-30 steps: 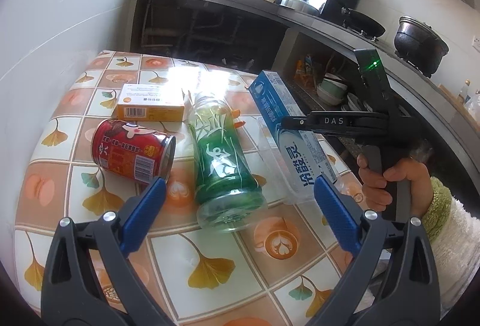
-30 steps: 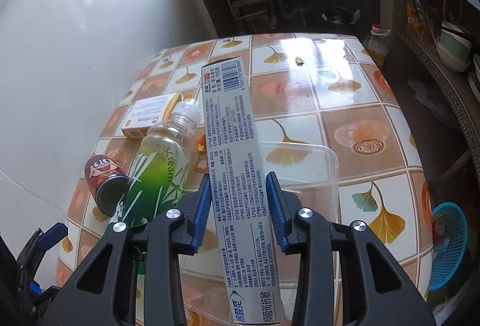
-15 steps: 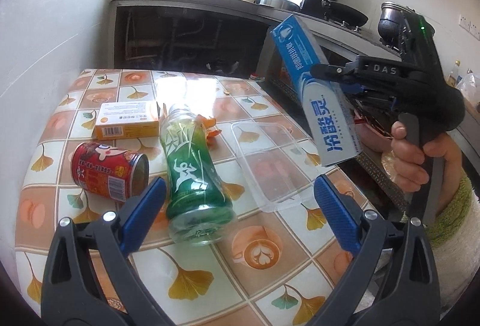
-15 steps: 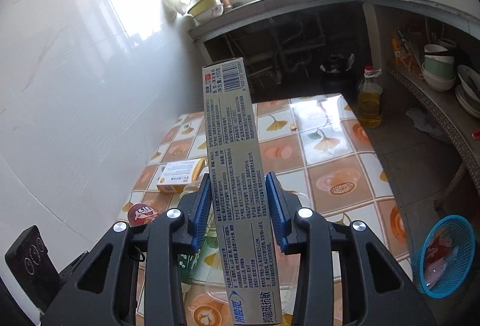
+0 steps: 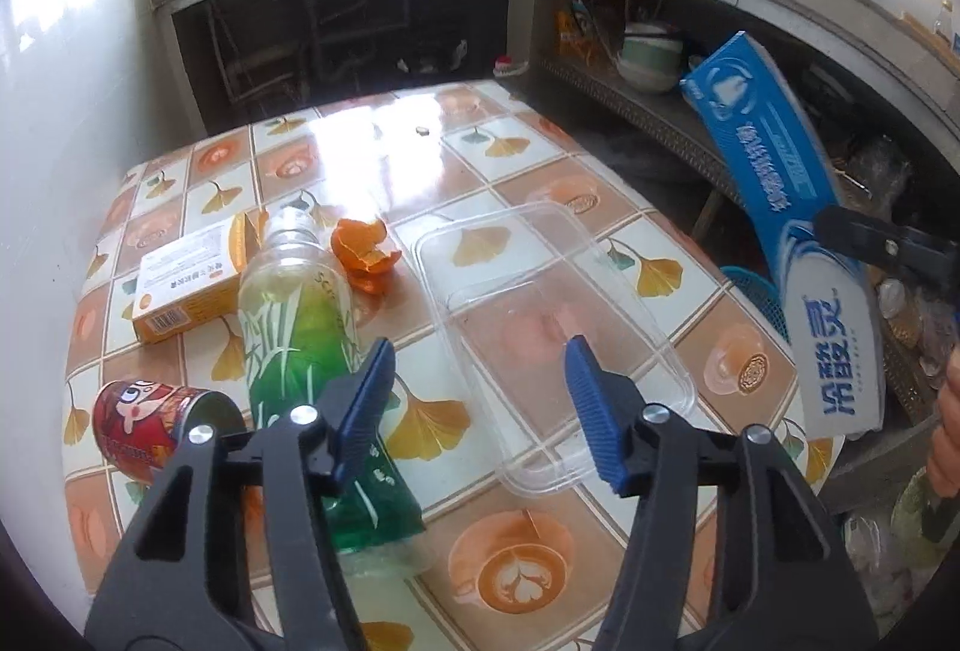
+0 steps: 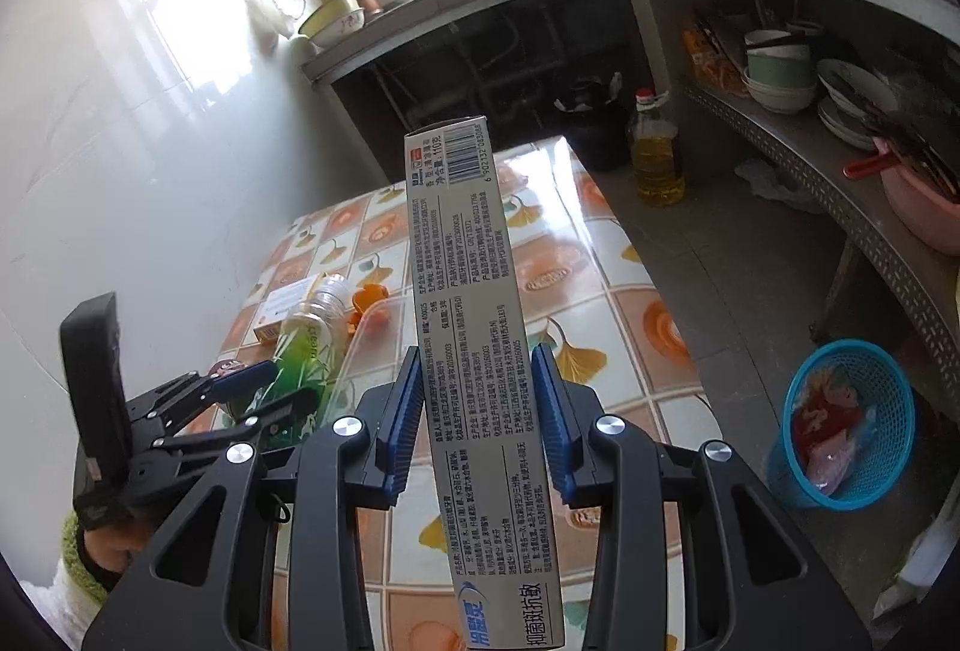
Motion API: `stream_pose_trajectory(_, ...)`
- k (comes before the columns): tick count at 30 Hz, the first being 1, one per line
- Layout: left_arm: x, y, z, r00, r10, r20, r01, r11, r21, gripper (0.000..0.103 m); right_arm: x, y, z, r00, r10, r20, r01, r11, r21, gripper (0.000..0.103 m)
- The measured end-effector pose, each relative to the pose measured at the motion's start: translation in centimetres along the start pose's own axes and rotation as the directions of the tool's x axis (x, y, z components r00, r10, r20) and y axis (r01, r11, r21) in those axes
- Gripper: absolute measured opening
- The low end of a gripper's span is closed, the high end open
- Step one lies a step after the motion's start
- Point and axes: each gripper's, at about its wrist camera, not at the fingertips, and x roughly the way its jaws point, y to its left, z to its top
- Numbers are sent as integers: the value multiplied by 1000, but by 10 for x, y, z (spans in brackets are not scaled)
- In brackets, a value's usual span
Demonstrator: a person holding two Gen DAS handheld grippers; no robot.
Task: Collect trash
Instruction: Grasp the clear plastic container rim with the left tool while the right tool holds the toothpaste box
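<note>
Toothpaste box [image 6: 480, 381] near end cut off by frame edge; basket [image 6: 852, 423] contents indistinct

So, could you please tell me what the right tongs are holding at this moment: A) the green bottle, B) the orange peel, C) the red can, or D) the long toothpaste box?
D: the right tongs are clamped on the long toothpaste box, lifted off the table; the other three lie on it.

Both wrist views over tiled table [image 5: 540, 579]
</note>
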Motion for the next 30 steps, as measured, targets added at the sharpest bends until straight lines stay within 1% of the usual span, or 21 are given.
stream_pose_trajectory(2,18,2,7,998,6,-61,-7,1000,-4,50,-1,-10,-5,1000,8,-7,-8,1000,26,36)
stream_pose_trajectory(3,26,5,9,996,3,-91,-4,1000,-13,47,-1,-13,-8,1000,12,-8,-11,999,33,36)
stream_pose_trajectory(5,43,9,15,988,-5,-154,-1,999,-43,43,-2,-21,-12,1000,22,-11,-21,999,44,36)
stream_pose_trajectory(7,58,14,18,978,16,-209,-28,998,-56,40,-3,-27,-16,999,31,-12,-30,998,54,36)
stream_pose_trajectory(10,74,14,21,963,72,-261,-80,997,-21,36,-5,-36,-18,999,51,-11,-50,996,71,36)
stream_pose_trajectory(12,85,13,23,950,89,-299,-98,995,-13,30,-6,-43,-19,998,62,-11,-61,995,82,36)
stream_pose_trajectory(14,93,10,23,939,103,-329,-108,994,4,26,-7,-48,-21,998,69,-10,-68,994,91,36)
stream_pose_trajectory(16,97,6,23,932,113,-344,-112,993,20,20,-8,-53,-22,997,74,-7,-73,993,96,36)
stream_pose_trajectory(17,98,4,23,931,113,-348,-110,994,28,14,-10,-54,-23,997,76,-5,-75,992,98,36)
stream_pose_trajectory(18,97,1,23,931,116,-346,-111,993,34,13,-11,-55,-24,997,76,-1,-76,992,98,36)
stream_pose_trajectory(22,85,-11,22,942,104,-320,-101,995,27,10,-19,-59,-26,997,73,9,-73,993,96,36)
stream_pose_trajectory(24,75,-16,18,948,81,-309,-84,996,3,6,-23,-61,-29,998,67,10,-68,993,93,36)
stream_pose_trajectory(27,53,-27,6,961,39,-274,-52,998,-41,4,-28,-61,-35,998,61,7,-62,994,93,36)
stream_pose_trajectory(30,35,-36,-12,968,-4,-251,-21,995,-96,4,-31,-63,-43,999,54,-2,-54,994,98,36)
